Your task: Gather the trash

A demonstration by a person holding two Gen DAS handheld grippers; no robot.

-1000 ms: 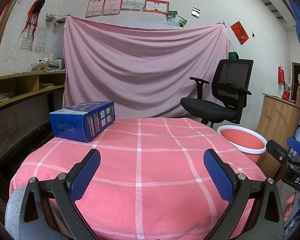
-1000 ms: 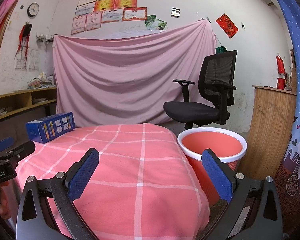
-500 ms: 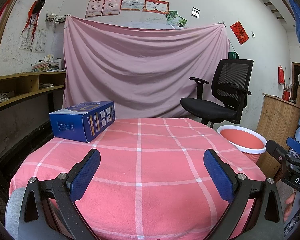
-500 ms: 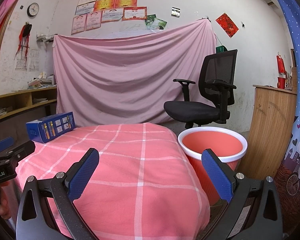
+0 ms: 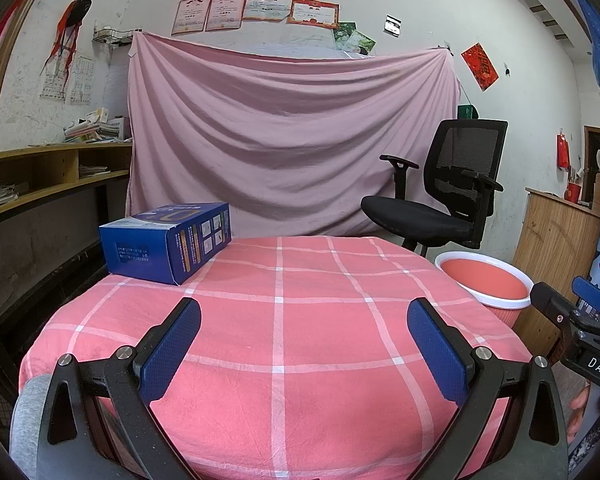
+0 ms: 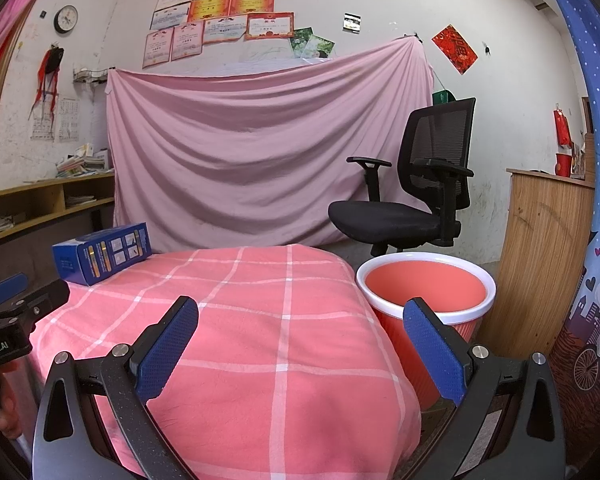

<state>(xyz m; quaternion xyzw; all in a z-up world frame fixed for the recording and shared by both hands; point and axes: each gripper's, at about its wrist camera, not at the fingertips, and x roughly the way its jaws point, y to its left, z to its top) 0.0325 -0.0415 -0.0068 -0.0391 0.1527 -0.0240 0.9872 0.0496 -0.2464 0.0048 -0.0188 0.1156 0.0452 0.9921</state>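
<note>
Both claws spread wide and empty above the near edge of a pink checked tablecloth.

Left gripper [image 5: 304,342] and right gripper [image 6: 300,340] released, blue pads [image 5: 172,348] well apart, nothing between them. Ahead, bare tablecloth [image 5: 300,320] out to its rounded far edge. Blue carton [image 5: 168,240] lying flat at the far left corner, well apart from both claws; print too small to read. Red wastebasket [image 6: 426,292] with white rim on the floor just beside the table's right edge. Beyond, a black office chair [image 6: 412,196] before a hanging pink sheet [image 5: 292,140]. "DAS" legible on the right gripper's body, "nRobot.AI" on the left's.
</note>
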